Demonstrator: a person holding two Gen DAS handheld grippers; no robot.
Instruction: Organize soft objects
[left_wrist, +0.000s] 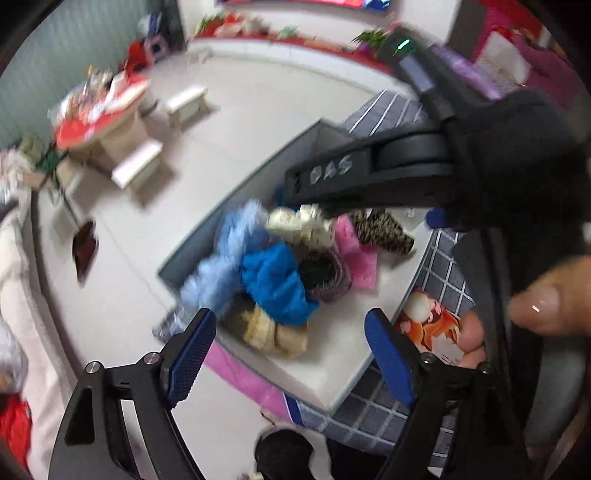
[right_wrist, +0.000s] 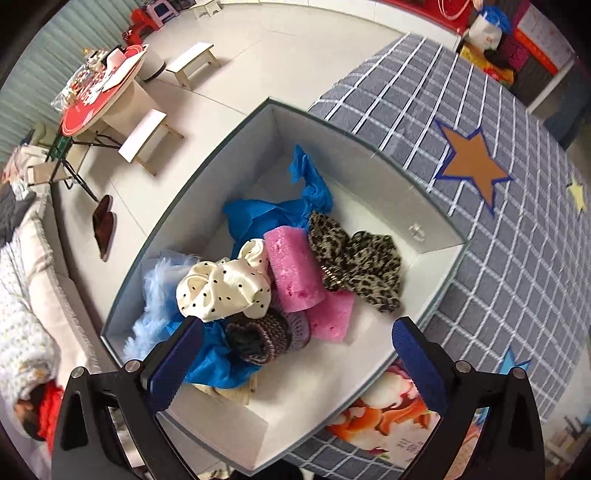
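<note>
Hovering above the white rectangular cardboard box (right_wrist: 436, 254) of piled soft fabric items (right_wrist: 258, 280), both grippers, left gripper (left_wrist: 291, 350) and right gripper (right_wrist: 295, 354), are held with jaws wide and empty.

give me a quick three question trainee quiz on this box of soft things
1. True or false: the pink sponge lies inside the white box.
2. Which item touches the sponge's right side in the right wrist view: A leopard-print fabric, B a red towel, C a green sock?
3. Fill in: the right gripper has its jaws ___ above the pile.

Key: 1 true. 2 A. 3 open, nothing between them.
</note>
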